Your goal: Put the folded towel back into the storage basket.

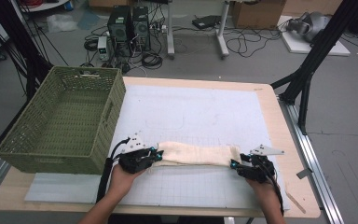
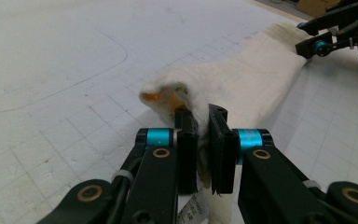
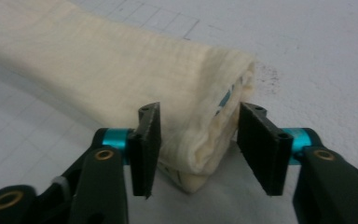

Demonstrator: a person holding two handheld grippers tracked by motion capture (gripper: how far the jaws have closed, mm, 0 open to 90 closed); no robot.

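A cream folded cloth (image 1: 198,154) lies as a long strip across the front of the white gridded mat (image 1: 191,112). My left gripper (image 1: 157,155) is shut on the cloth's left end; in the left gripper view the pads (image 2: 187,149) pinch the fabric (image 2: 247,79) tightly at the left gripper (image 2: 201,114). My right gripper (image 1: 235,164) sits at the strip's right end. In the right gripper view the folded corner of the cloth (image 3: 98,60) lies between the jaws of the right gripper (image 3: 200,112), with a gap to the right pad (image 3: 261,149). The right gripper (image 2: 314,39) also appears far off.
A green woven basket (image 1: 107,116) stands at the table's left, close to my left hand. The wooden table edge (image 1: 284,140) runs along the right. Computers, cables and black frame legs are on the floor behind.
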